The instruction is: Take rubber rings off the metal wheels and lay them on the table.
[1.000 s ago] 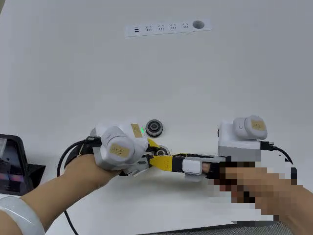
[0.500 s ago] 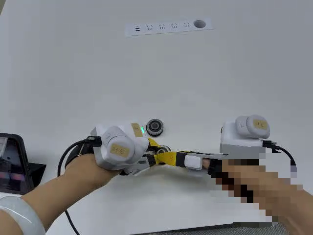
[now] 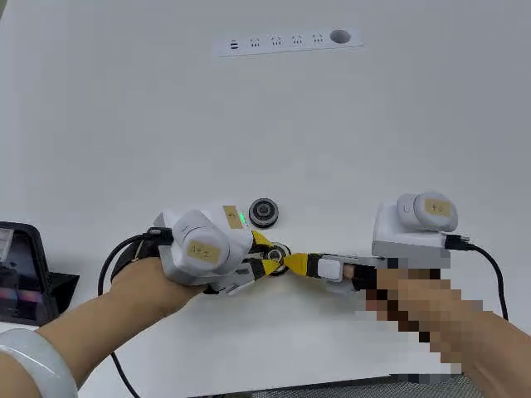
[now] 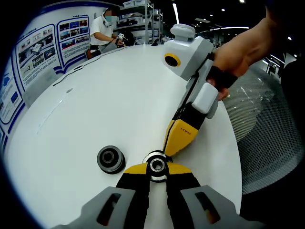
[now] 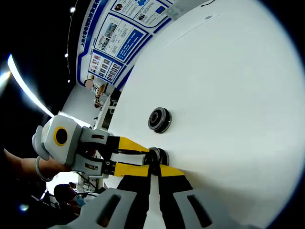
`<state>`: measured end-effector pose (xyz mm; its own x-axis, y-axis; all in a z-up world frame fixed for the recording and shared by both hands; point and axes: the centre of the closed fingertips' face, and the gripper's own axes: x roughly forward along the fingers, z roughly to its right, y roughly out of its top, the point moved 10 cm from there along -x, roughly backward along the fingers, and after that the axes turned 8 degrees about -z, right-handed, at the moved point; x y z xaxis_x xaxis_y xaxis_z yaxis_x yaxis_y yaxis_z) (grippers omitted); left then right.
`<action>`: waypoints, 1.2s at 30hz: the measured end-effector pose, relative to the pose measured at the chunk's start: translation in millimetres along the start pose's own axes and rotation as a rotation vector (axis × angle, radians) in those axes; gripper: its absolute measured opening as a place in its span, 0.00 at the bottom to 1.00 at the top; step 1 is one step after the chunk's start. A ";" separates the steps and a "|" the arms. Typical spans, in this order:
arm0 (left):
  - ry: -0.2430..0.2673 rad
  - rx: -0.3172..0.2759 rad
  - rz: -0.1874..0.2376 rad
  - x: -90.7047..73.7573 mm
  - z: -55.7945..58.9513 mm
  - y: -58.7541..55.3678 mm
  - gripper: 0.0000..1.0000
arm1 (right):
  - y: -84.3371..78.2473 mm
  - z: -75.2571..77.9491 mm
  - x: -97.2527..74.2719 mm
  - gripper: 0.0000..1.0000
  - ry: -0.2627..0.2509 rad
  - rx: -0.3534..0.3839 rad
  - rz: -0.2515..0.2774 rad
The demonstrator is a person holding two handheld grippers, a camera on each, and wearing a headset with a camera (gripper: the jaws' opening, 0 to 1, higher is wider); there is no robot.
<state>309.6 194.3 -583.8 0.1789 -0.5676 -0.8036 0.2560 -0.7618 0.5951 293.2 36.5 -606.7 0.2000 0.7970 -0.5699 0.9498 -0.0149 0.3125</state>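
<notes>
Now your left gripper has its fingers pinching a metal wheel near the front edge of the bench. Your right gripper meets it, fingers pressed together at its rim. A second wheel, black-rimmed, lies just beside it on the bench.

Place: lab or tech showroom hall
Walls: blue-framed display boards
Background: metal shelving, ceiling strip lights
Bench: white table with power strip
</notes>
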 end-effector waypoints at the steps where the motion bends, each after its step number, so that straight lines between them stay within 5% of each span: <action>1: 0.000 0.000 0.000 0.0 0.0 0.0 0.12 | 0.0 0.4 0.1 0.06 -0.004 0.004 0.001; 19: 0.000 0.000 0.000 0.0 0.5 0.1 0.12 | -1.7 -0.6 -0.4 0.02 -0.035 -0.015 0.020; 36: 0.000 0.001 0.001 -0.1 0.6 -0.3 0.12 | -0.7 -8.9 2.1 0.01 0.002 -0.022 0.043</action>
<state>308.9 194.4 -583.9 0.1791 -0.5681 -0.8032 0.2551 -0.7617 0.5956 290.8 43.6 -601.3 0.2405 0.7969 -0.5541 0.9346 -0.0360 0.3539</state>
